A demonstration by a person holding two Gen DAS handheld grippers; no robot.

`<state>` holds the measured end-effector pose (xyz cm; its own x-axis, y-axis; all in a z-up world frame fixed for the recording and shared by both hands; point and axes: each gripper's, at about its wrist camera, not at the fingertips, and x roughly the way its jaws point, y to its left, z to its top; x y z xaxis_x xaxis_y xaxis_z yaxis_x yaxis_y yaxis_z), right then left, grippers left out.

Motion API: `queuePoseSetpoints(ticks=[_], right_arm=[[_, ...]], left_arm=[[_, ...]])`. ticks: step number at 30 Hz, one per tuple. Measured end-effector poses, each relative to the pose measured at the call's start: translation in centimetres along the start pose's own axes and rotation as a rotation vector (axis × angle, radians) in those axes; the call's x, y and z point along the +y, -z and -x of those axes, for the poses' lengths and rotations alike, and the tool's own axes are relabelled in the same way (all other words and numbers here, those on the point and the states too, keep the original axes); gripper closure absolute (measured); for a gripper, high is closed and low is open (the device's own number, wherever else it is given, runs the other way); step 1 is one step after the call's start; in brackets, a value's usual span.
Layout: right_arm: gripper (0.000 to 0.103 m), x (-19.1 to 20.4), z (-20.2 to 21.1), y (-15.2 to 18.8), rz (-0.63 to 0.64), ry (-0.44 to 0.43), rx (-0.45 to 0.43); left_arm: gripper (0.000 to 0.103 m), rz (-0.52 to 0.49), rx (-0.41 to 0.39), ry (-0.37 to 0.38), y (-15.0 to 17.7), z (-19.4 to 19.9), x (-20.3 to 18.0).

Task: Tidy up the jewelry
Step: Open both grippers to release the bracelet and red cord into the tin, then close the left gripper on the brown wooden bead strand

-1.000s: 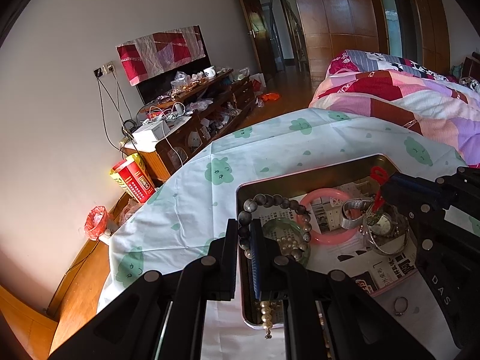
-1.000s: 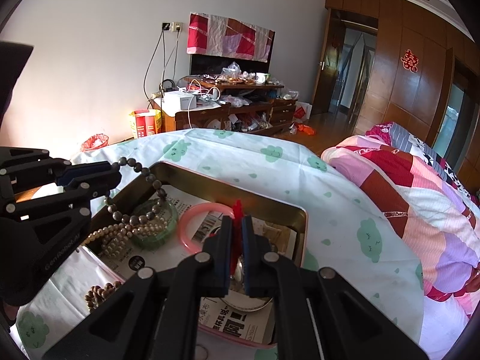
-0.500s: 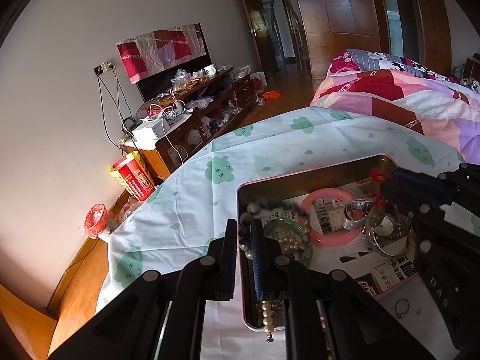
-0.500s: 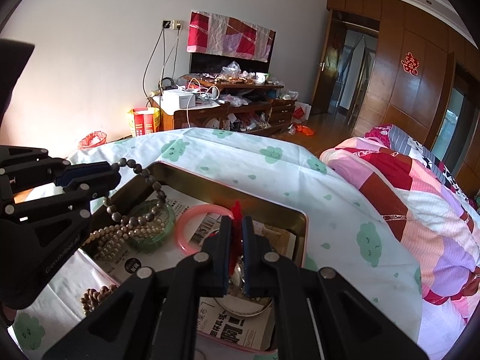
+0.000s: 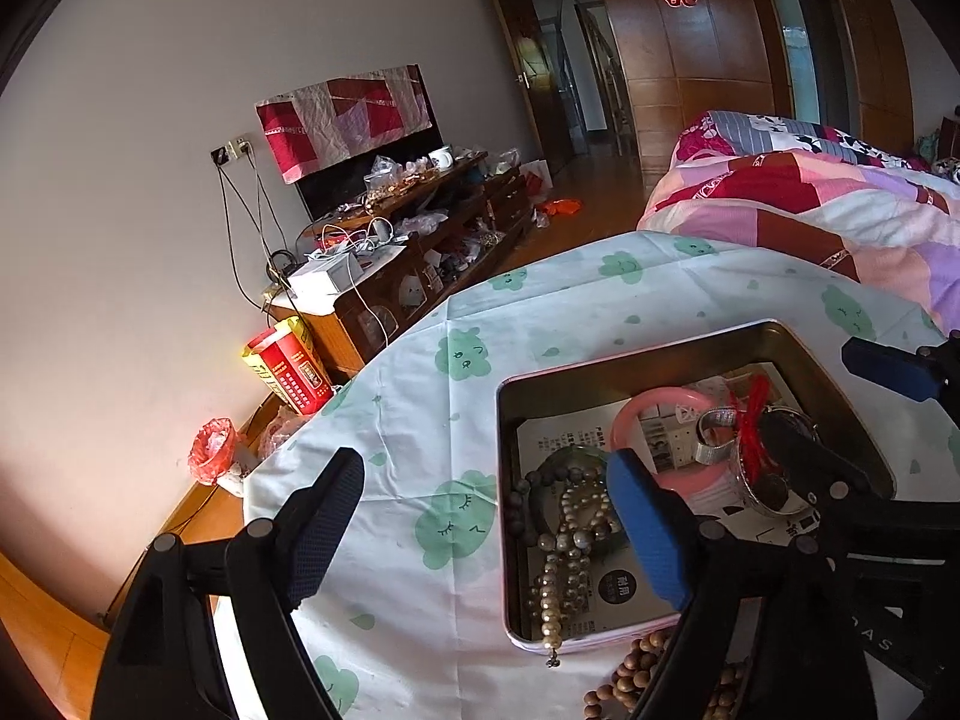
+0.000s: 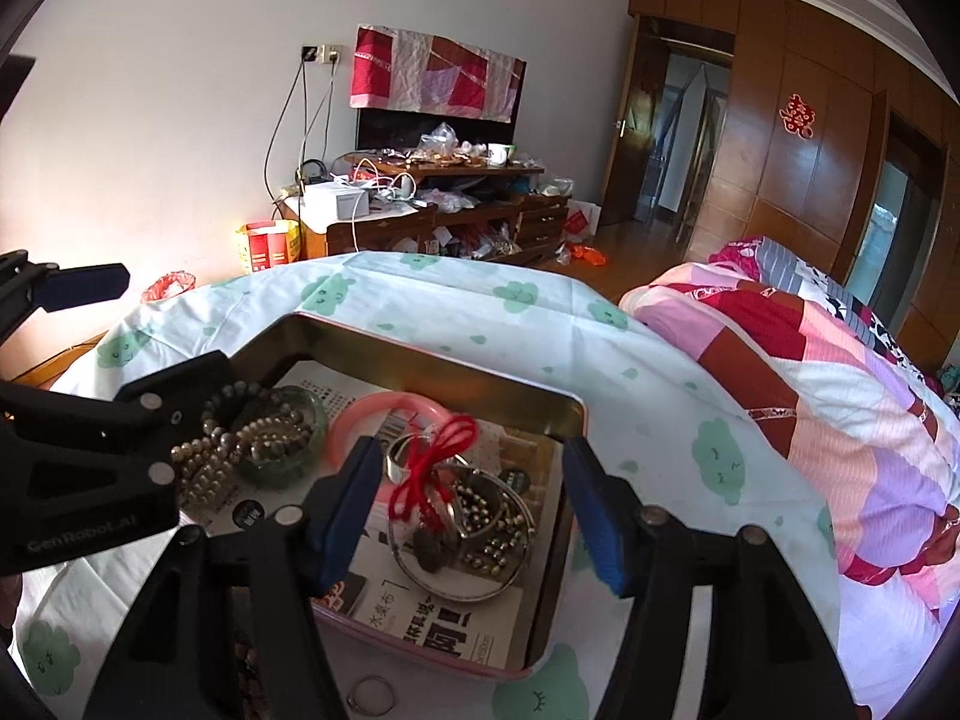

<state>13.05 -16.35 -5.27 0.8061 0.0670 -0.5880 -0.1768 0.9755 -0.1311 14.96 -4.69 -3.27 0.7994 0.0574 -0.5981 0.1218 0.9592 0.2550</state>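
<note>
- We see a table under a cloud-print cloth (image 5: 420, 396), carrying a metal tin (image 6: 420, 354) lined with newspaper.
- Our left gripper (image 5: 486, 516) has just been opening; its jaws stand wide and empty above the pearl necklace (image 5: 561, 552), which lies in the tin over a green bangle (image 6: 282, 420).
- Our right gripper (image 6: 474, 501) has likewise just been opening, holding nothing, over the red cord (image 6: 432, 474) lying on silver bangles beside a pink bangle (image 6: 360, 414).

Cluttered wooden cabinet (image 6: 432, 213) against white wall (image 6: 150, 90).
</note>
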Motion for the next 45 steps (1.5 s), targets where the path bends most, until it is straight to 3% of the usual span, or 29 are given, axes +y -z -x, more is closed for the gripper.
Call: queuePoseSetpoints(ticks=[15, 20, 26, 33, 40, 45], right_arm=[[0.037, 0.5, 1.1, 0.9, 0.002, 0.003, -0.005], [0.036, 0.4, 2.5, 1.8, -0.005, 0.010, -0.003], [0.026, -0.5, 5.3, 4.7, -0.026, 0.030, -0.003], [0.026, -2.0, 5.2, 8.7, -0.068, 0.084, 0.078], [0.025, -2.4, 5.2, 8.7, -0.094, 0.091, 0.078], [0.024, -2.8, 5.2, 8.9, -0.114, 0.081, 0.082]], left_arm=[[0.020, 0.034, 0.028, 0.015, 1.6, 0.5, 0.4], [0.020, 0.080, 0.033, 0.021, 4.0, 2.6, 0.7], [0.020, 0.127, 0.067, 0.041, 7.1, 4.4, -0.3], [0.020, 0.098, 0.068, 0.063, 6.4, 4.4, -3.4], [0.020, 0.021, 0.127, 0.052, 6.9, 2.1, -6.4], [0.019, -0.019, 0.143, 0.039, 8.0, 2.1, -5.0]])
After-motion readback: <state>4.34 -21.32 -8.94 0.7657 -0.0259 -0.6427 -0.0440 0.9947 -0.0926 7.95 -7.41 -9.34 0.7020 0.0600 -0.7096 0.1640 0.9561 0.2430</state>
